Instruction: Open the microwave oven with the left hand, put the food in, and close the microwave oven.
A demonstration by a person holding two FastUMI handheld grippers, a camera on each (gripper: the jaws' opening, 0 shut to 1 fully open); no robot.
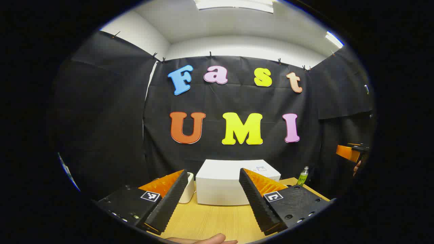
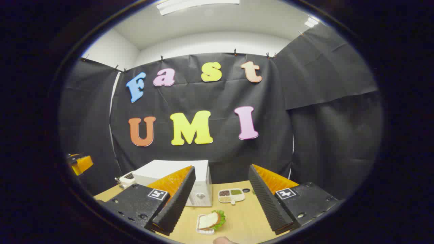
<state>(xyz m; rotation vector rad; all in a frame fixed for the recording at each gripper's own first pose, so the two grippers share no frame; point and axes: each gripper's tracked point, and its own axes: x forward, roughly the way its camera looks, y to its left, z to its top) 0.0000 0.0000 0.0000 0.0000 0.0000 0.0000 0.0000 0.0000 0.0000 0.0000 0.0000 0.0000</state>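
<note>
A light wooden table runs across the bottom of both views, set against black cloth walls. On it, toward the back, sits a white microwave oven, the largest object; in the right gripper view it lies to the left of centre, with its door shut and a round knob low on its front. Beside its left side in the left gripper view stands a small white appliance. The left gripper hovers in front of the oven, its fingers spread wide apart and holding nothing. The right gripper is likewise spread wide and empty. Between its fingers, near the table's front edge, a small white tray holds the food, a sandwich of white bread with green lettuce. Farther back, just right of the oven, a white divided dish holds dark, green and pale fillings in separate compartments. A small green-labelled bottle stands upright at the table's far right in the left gripper view.
</note>
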